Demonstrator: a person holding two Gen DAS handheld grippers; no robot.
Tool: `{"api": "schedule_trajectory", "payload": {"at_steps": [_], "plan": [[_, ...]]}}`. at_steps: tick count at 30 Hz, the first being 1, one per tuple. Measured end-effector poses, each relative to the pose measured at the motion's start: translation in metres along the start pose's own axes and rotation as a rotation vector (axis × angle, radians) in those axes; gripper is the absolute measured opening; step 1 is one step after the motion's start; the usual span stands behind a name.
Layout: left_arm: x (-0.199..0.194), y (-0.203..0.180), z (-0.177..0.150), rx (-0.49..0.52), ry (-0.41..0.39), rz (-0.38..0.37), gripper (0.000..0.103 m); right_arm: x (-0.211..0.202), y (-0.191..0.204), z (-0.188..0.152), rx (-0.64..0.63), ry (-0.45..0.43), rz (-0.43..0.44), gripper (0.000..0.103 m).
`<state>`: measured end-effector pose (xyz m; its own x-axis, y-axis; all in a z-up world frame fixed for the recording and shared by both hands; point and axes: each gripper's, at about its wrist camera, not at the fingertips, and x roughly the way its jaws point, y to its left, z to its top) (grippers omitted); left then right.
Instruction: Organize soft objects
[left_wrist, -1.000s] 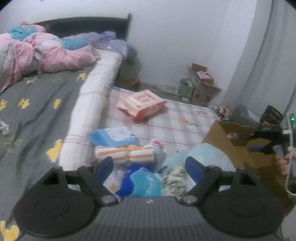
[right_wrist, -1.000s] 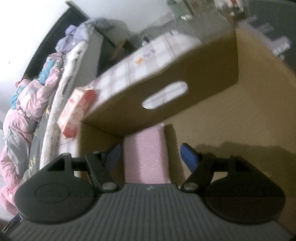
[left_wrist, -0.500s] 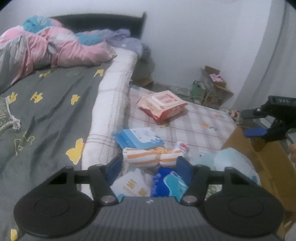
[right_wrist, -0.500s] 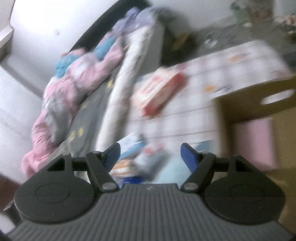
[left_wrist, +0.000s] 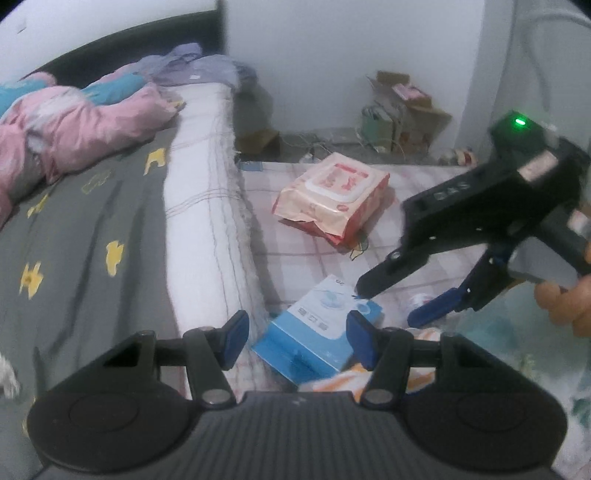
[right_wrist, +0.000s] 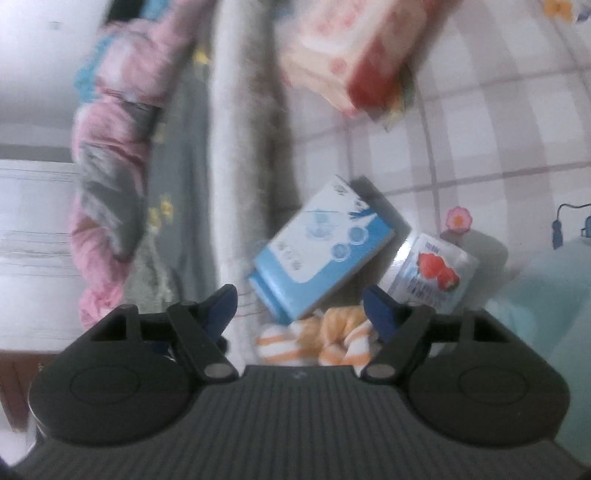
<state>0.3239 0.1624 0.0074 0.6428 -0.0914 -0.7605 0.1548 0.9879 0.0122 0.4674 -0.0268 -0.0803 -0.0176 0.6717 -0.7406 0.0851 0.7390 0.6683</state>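
A blue tissue pack (left_wrist: 317, 338) (right_wrist: 319, 251) lies on the checked floor mat beside the bed. An orange-striped rolled cloth (right_wrist: 314, 338) (left_wrist: 369, 380) lies just in front of it. My left gripper (left_wrist: 295, 341) is open and empty, low over the blue pack. My right gripper (right_wrist: 299, 304) is open and empty above the blue pack and the striped cloth; it also shows in the left wrist view (left_wrist: 391, 299), coming in from the right. A white pack with strawberries (right_wrist: 428, 273) lies to the right. A red-and-cream wipes pack (left_wrist: 332, 199) (right_wrist: 347, 62) lies farther back.
The bed (left_wrist: 92, 221) with a grey sheet and a pink quilt (left_wrist: 74, 122) runs along the left. A pale teal soft item (right_wrist: 546, 295) lies at the right. Open cardboard boxes (left_wrist: 402, 107) and clutter stand by the far wall.
My right gripper left the cardboard box, where a pink item stays, and swung left over the pile on the mat. My left gripper moved forward and down toward the blue pack.
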Motion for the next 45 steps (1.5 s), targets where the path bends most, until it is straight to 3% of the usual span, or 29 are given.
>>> {"api": "schedule_trajectory", "payload": {"at_steps": [4, 10, 21, 25, 27, 37, 45], "plan": [[0.016, -0.004, 0.001, 0.08, 0.026, -0.013, 0.06, 0.023, 0.004, 0.015, 0.021, 0.083, -0.019, 0.086], [0.041, -0.01, 0.001, 0.16, 0.069, -0.039, 0.068, 0.046, 0.023, 0.029, -0.002, 0.11, -0.071, 0.098], [0.086, 0.004, 0.016, 0.071, 0.179, -0.06, 0.078, 0.057, 0.022, 0.062, -0.007, 0.052, 0.016, 0.101], [0.094, 0.006, 0.018, 0.036, 0.211, -0.055, 0.078, 0.063, 0.013, 0.067, 0.015, 0.039, -0.001, 0.1], [0.098, 0.005, 0.018, 0.035, 0.221, -0.051, 0.078, 0.065, 0.01, 0.069, 0.018, 0.036, -0.014, 0.097], [0.107, -0.001, 0.021, -0.005, 0.24, -0.034, 0.077, 0.078, 0.011, 0.065, -0.015, -0.011, -0.005, 0.058], [0.068, -0.003, 0.037, -0.029, 0.166, -0.007, 0.076, 0.051, 0.022, 0.059, -0.026, -0.056, 0.078, 0.049]]}}
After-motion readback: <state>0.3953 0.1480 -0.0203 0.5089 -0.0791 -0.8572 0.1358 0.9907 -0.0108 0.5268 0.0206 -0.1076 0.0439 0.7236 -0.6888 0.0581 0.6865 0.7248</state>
